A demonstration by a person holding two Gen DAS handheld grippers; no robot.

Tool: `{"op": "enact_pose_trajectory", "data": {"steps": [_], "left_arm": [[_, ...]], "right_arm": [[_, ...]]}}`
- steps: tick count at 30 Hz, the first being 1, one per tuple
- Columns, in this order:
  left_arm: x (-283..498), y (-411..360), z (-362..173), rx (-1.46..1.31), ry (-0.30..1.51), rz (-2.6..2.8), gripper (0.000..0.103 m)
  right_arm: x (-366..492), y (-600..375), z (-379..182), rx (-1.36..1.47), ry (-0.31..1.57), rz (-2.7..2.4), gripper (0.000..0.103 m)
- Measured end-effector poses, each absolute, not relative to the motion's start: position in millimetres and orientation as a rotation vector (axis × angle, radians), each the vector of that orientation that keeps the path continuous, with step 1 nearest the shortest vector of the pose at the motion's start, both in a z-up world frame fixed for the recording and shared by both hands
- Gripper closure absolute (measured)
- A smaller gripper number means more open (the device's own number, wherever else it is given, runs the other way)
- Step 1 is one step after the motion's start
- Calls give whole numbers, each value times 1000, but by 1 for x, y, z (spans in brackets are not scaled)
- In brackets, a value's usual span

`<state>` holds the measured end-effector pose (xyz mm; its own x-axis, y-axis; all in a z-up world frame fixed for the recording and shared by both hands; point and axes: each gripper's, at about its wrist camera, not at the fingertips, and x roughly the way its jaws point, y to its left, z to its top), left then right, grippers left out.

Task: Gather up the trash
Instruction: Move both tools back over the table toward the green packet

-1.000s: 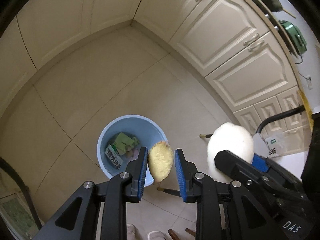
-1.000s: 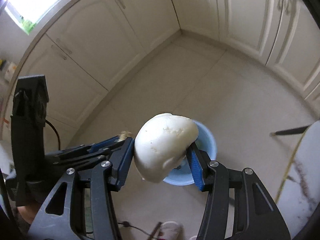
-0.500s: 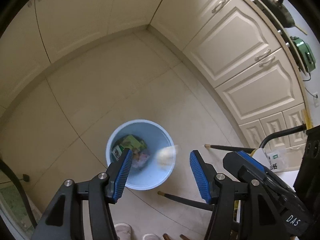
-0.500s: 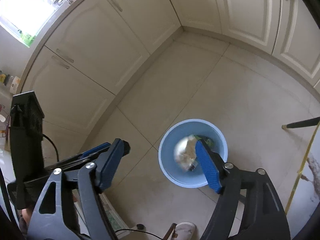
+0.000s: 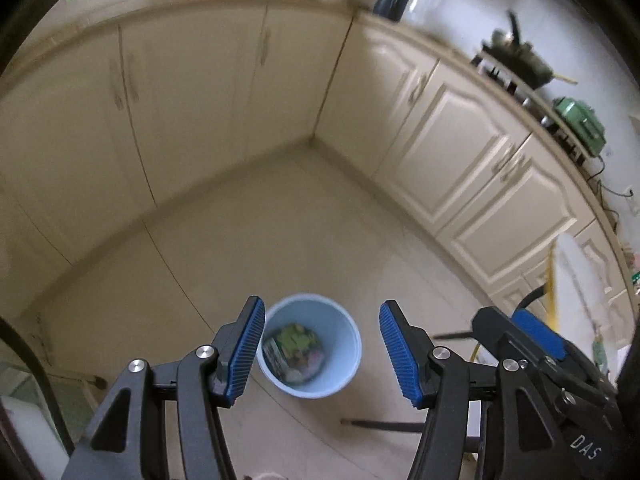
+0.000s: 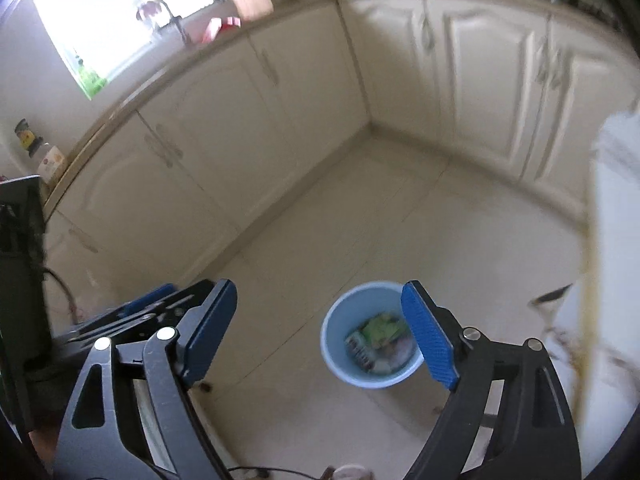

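Both your left gripper (image 5: 322, 350) and right gripper (image 6: 322, 334), jaws just opened, gape empty above the bin (image 5: 310, 350); swinging low could tip it.

Both grippers: black frames w/ silver screws, ribbed blue pads (image 5: 244, 350) on jaws, white "DAS" marking

Bin on the kitchen floor, cabinets cornering behind it.

Below me the bin (image 5: 310, 350) stands on the floor (image 5: 280, 232), out from the corner where two runs of cabinets (image 5: 460, 140) meet. In it I see a carton (image 6: 374, 338) lying against other scraps. Along the right-hand run's countertop sit a wok (image 5: 520, 60) and, nearer me, a pot (image 5: 580, 124). A table edge (image 6: 612, 240) rises right of the bin.
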<state>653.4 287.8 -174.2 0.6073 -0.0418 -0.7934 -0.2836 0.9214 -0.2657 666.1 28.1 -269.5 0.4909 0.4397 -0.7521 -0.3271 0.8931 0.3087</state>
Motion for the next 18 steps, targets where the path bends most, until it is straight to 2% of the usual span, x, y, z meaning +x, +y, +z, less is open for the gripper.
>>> {"op": "enact_pose_trajectory", "data": {"steps": [3, 9, 11, 14, 18], "left_arm": [[625, 258, -131, -349, 825, 149, 44], [571, 152, -70, -248, 668, 57, 37], [555, 105, -57, -220, 649, -13, 30], [543, 54, -51, -167, 642, -109, 28], [543, -26, -67, -75, 696, -264, 28]], "right_arm": [[635, 12, -225, 113, 832, 421, 10], [575, -55, -151, 127, 655, 330, 8], [553, -90, -132, 137, 617, 279, 6], [523, -146, -114, 146, 567, 200, 3], [493, -228, -111, 174, 562, 74, 1]]}}
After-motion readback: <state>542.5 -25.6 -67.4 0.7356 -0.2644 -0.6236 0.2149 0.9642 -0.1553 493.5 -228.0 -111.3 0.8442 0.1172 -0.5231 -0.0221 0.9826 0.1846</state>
